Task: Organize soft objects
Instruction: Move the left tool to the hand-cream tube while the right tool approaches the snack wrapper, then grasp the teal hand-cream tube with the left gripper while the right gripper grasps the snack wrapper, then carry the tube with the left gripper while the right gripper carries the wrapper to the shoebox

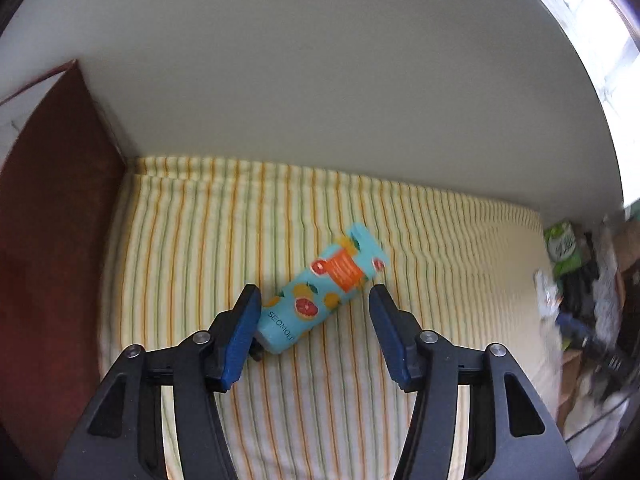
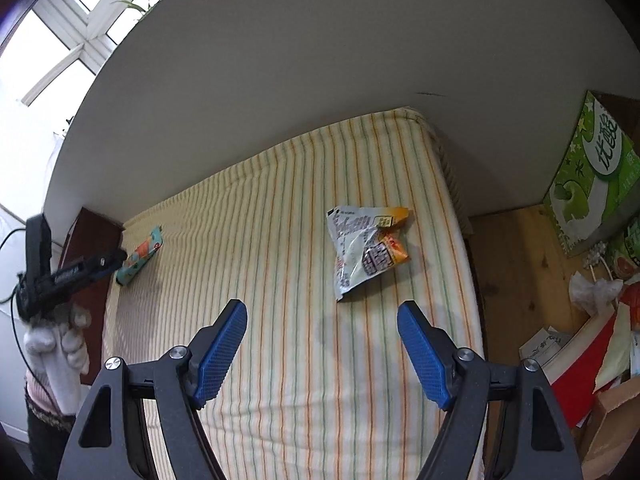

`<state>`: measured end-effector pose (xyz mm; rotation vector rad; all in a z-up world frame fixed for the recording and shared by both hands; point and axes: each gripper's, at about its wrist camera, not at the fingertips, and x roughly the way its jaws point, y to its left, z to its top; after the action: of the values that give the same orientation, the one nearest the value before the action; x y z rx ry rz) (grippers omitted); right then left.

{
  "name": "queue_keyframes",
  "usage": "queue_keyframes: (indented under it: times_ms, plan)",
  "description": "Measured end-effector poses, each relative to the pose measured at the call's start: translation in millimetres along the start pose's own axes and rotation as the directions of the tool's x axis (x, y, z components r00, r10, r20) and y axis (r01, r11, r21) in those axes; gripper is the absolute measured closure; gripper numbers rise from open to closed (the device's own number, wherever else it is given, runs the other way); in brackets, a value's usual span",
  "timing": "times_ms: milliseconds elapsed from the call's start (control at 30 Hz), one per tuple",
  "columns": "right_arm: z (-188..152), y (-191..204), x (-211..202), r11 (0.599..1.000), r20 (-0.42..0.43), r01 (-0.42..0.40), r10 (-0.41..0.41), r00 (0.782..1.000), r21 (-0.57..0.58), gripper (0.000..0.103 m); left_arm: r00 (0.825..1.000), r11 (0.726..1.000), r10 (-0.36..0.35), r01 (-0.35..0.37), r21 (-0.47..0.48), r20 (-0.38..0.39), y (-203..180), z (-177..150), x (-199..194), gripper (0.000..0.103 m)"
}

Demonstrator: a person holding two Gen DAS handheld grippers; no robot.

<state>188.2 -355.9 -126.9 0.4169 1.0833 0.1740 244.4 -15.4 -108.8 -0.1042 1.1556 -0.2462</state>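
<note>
White wall (image 1: pixel 320 80) rises behind a bed (image 1: pixel 200 240) covered in a cream sheet with thin orange and green stripes. A dark red-brown wooden board (image 1: pixel 52 240) stands at one end of the bed; at the other end a wooden floor (image 2: pixel 516 264) holds a green printed carton (image 2: pixel 592 176) and a clutter of papers and boxes. A window (image 2: pixel 60 40) shows in the upper corner of the right wrist view.

A crumpled silvery snack bag (image 2: pixel 364 252) with an orange corner lies flat on the sheet, ahead of the right gripper (image 2: pixel 322 346), apart from it. That gripper's blue fingers (image 2: pixel 220 354) are spread wide with only sheet between them.

A teal tube-shaped pouch (image 1: pixel 316 296) printed with citrus slices lies on the sheet near the wooden board. The left gripper (image 1: pixel 314 332), held by a white-gloved hand (image 2: pixel 60 348), hovers over it with fingers (image 1: pixel 240 340) spread; the pouch's near end sits just beside the left finger, whether touching is unclear.
</note>
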Motion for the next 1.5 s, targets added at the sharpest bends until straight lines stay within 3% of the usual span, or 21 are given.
queue_keyframes:
  times_ms: [100,167,233,433,633,733,867,1000,1200,1500]
  plan:
    - [3,1,3,1.0,-0.003,0.014,-0.014,1.0,-0.008,0.029,0.996,0.991,0.091,-0.091,0.095,0.01,-14,-7,2,0.048]
    - [6,3,5,0.999,-0.003,0.033,-0.033,0.999,-0.021,0.029,0.983,0.969,0.178,-0.182,0.167,0.038,-25,-12,6,0.048]
    - [9,6,8,0.997,-0.004,0.062,-0.062,0.998,-0.042,0.029,0.974,0.952,0.221,-0.226,0.208,0.046,-32,-15,11,0.048]
    - [18,9,19,0.993,-0.025,0.111,-0.112,0.993,-0.049,0.03,0.973,0.947,0.229,-0.231,0.225,0.034,-49,-17,25,0.048]
    - [29,20,32,0.976,-0.038,0.199,-0.203,0.978,-0.094,0.038,0.975,0.945,0.217,-0.223,0.24,0.052,-49,-19,27,0.057]
    - [31,30,38,0.954,-0.038,0.261,-0.269,0.962,-0.145,0.048,0.974,0.94,0.22,-0.229,0.254,0.064,-55,-22,26,0.06]
    - [30,40,43,0.924,-0.033,0.32,-0.333,0.942,-0.21,0.076,0.97,0.93,0.226,-0.242,0.278,0.088,-58,-31,25,0.068]
    - [31,44,44,0.924,-0.045,0.306,-0.324,0.945,-0.229,0.09,0.968,0.925,0.228,-0.249,0.288,0.106,-61,-41,20,0.072]
    - [28,45,42,0.945,-0.066,0.229,-0.25,0.966,-0.233,0.1,0.973,0.933,0.206,-0.228,0.279,0.108,-62,-51,18,0.077]
    - [12,37,34,0.967,-0.083,0.131,-0.152,0.985,-0.219,0.102,0.98,0.946,0.17,-0.193,0.261,0.108,-46,-44,4,0.077]
